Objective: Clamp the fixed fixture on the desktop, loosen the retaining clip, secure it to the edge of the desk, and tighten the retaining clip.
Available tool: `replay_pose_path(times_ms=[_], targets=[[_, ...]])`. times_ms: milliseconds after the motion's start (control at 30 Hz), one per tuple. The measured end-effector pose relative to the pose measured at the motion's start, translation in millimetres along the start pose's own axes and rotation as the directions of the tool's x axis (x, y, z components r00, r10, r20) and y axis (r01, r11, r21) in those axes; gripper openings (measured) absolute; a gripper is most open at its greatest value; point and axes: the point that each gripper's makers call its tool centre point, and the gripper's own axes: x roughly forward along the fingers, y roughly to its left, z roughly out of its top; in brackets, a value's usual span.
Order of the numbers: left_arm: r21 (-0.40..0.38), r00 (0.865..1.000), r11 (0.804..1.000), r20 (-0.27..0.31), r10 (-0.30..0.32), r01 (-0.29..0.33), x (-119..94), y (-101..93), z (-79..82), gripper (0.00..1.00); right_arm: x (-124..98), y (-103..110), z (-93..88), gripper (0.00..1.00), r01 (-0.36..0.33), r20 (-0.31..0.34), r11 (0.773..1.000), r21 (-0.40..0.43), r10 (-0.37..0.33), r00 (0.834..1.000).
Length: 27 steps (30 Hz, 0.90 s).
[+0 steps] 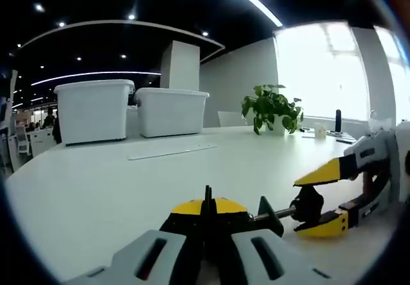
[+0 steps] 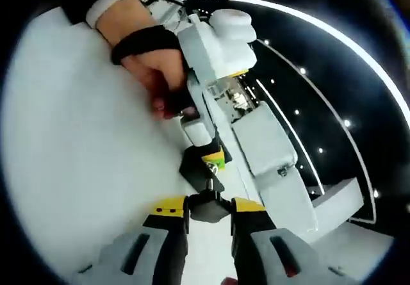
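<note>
Left tool (image 1: 206, 224) clamping fixture (image 1: 221, 216), right tool (image 2: 209, 216) pinching knob (image 2: 208, 207)

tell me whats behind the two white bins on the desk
Behind the two white bins stand a white pillar and a grey wall. Whatever sits on the desk directly behind them is covered.

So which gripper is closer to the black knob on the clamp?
Right. The right gripper has its jaws around the black knob, touching it. The left gripper holds the clamp's yellow-and-black body, along the screw from the knob.
</note>
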Motion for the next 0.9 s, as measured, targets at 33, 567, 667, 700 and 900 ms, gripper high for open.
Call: replay_pose_path(times_ms=[33,567,667,700,900], targets=[[0.002,1.000,1.000,-0.001,0.001,-0.001,0.1,-0.3,-0.2,0.04,-0.8,-1.3,3.3,0.28,-0.017,0.015,0.995,0.100,0.016,1.000],[0.003,1.000,1.000,0.001,0.001,-0.001,1.1,-2.3,-0.3,0.04,6.4,-24.0,-34.2,0.27,-0.110,0.109,0.009,0.994,0.091,0.990],[0.004,1.000,1.000,0.001,0.000,0.000,1.4,-2.3,0.0,0.04,8.3,-12.9,-31.7,0.25,-0.109,0.109,-0.003,0.994,0.129,0.986],[0.005,1.000,1.000,0.001,0.000,0.000,1.5,-2.4,0.1,0.04,9.7,-8.5,-32.7,0.25,-0.104,0.104,-0.009,0.995,0.149,0.983],[0.007,1.000,1.000,0.001,0.001,-0.001,1.5,-1.9,0.3,0.04,9.0,-11.3,-31.0,0.24,-0.109,0.146,-0.244,0.964,0.142,0.979]])
